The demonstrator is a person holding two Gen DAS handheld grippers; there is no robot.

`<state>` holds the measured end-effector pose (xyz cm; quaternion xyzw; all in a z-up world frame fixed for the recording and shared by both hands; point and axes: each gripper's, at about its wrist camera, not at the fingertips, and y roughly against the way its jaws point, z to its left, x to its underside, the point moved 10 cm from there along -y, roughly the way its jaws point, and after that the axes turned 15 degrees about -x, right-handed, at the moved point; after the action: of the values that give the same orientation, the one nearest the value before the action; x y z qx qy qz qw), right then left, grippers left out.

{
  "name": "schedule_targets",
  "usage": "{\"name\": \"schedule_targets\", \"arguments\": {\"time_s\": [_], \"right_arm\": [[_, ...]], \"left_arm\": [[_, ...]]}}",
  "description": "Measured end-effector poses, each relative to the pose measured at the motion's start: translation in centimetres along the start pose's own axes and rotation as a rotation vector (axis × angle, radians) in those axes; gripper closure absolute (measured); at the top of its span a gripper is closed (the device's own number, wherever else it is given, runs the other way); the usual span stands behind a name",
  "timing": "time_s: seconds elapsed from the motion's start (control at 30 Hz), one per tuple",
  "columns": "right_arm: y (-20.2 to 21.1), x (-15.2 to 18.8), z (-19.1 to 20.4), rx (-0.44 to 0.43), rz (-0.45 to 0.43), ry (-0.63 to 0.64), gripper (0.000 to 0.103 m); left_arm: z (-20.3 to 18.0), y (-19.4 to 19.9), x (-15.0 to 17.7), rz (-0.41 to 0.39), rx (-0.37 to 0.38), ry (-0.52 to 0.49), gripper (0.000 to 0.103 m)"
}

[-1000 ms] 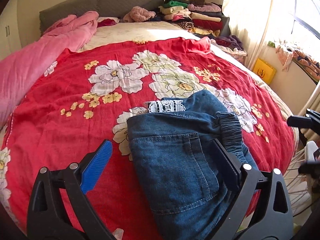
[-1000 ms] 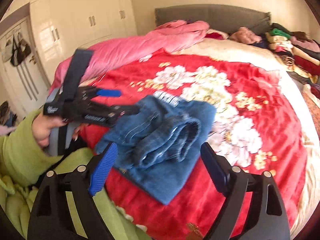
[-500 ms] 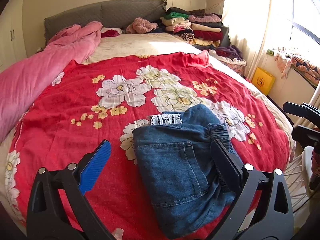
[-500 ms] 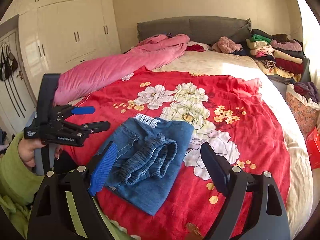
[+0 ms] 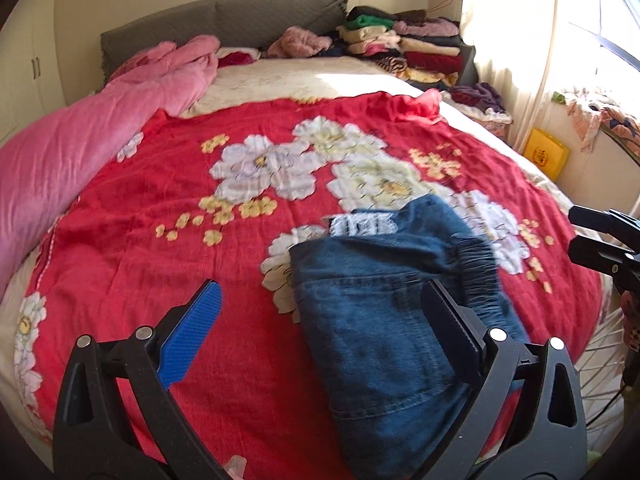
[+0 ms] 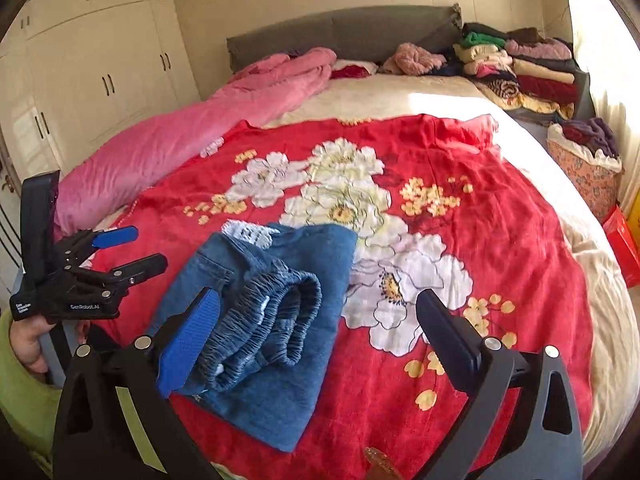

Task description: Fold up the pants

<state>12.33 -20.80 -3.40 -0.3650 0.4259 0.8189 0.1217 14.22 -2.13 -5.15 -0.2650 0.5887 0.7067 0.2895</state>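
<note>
Folded denim pants (image 6: 276,312) with ruched elastic waistband lie flat; both grippers' jaws gape, empty.

Sunlit bed (image 6: 440,92), grey headboard (image 6: 344,36), cream wardrobes (image 6: 92,76) beside it.

Open bedspread beyond the folded jeans, clutter only at the bed's edges

The folded jeans (image 6: 276,312) lie low on the red floral bedspread (image 6: 460,240), the elastic waistband bunched on top as the one raised ridge; left, right and beyond them the bedspread lies flat and bare, wide enough for a gripper to pass. Far left of the jeans a pink quilt (image 6: 192,136) banks along the bed's side. Well beyond them, stacked folded clothes (image 6: 520,68) crowd the far right corner by the grey headboard (image 6: 340,36). The left gripper (image 6: 132,250), parted and empty, hovers just left of the jeans.
</note>
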Motion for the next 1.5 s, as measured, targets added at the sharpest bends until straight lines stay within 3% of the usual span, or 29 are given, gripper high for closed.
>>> {"name": "schedule_targets", "arguments": {"time_s": [0.17, 0.27, 0.37, 0.53, 0.67, 0.73, 0.8, 0.87, 0.9, 1.07, 1.27, 1.3, 1.4, 1.5], "right_arm": [[-3.6, 1.8, -2.1, -0.039, 0.077, -0.1, 0.007], [-5.7, 2.9, -2.5, -0.073, 0.125, -0.128, 0.022], [-7.7, 3.8, -2.9, -0.123, 0.157, -0.178, 0.03], [-9.1, 3.9, -2.9, -0.169, 0.156, -0.184, 0.03], [-10.0, 3.6, -2.7, -0.193, 0.151, -0.167, 0.031], [-10.2, 3.4, -2.3, -0.225, 0.146, -0.159, 0.042], [-10.6, 3.3, -1.3, -0.276, 0.149, -0.151, 0.068], [-10.4, 2.9, -0.7, -0.27, 0.135, -0.115, 0.075], [-10.2, 2.7, -0.5, -0.269, 0.127, -0.104, 0.078], [-9.0, 1.0, 0.7, -0.291, 0.074, -0.062, 0.083], [-8.3, -3.1, 1.6, -0.296, 0.007, 0.001, 0.084], [-8.3, -3.8, 1.6, -0.294, -0.006, 0.007, 0.09], [-8.9, -5.0, 0.4, -0.25, -0.011, 0.008, 0.09], [-10.6, -3.6, -2.6, -0.15, 0.051, -0.055, 0.087]], "left_arm": [[-0.6, -2.9, 1.8, 0.091, 0.043, 0.013, 0.01], [-1.3, -4.0, 2.6, 0.129, 0.062, 0.01, 0.01], [-2.1, -5.0, 3.1, 0.158, 0.079, 0.005, 0.01], [-2.8, -5.9, 3.5, 0.188, 0.109, 0.013, 0.011], [-3.4, -6.0, 3.6, 0.204, 0.169, 0.015, 0.029], [-3.7, -6.0, 3.7, 0.205, 0.185, 0.011, 0.038], [-4.0, -5.7, 3.5, 0.194, 0.197, 0.007, 0.048], [-4.2, -5.4, 3.2, 0.176, 0.195, 0.006, 0.061], [-4.2, -5.2, 3.0, 0.163, 0.185, 0.002, 0.063], [-4.1, -4.2, 1.8, 0.129, 0.177, 0.007, 0.073], [-3.3, -3.4, -2.1, 0.052, 0.162, 0.043, 0.073], [-3.1, -3.4, -2.8, 0.04, 0.153, 0.048, 0.073], [-2.7, -4.2, -3.6, 0.032, 0.125, 0.057, 0.073], [-2.5, -6.4, -2.8, 0.073, 0.075, 0.034, 0.069]]}}
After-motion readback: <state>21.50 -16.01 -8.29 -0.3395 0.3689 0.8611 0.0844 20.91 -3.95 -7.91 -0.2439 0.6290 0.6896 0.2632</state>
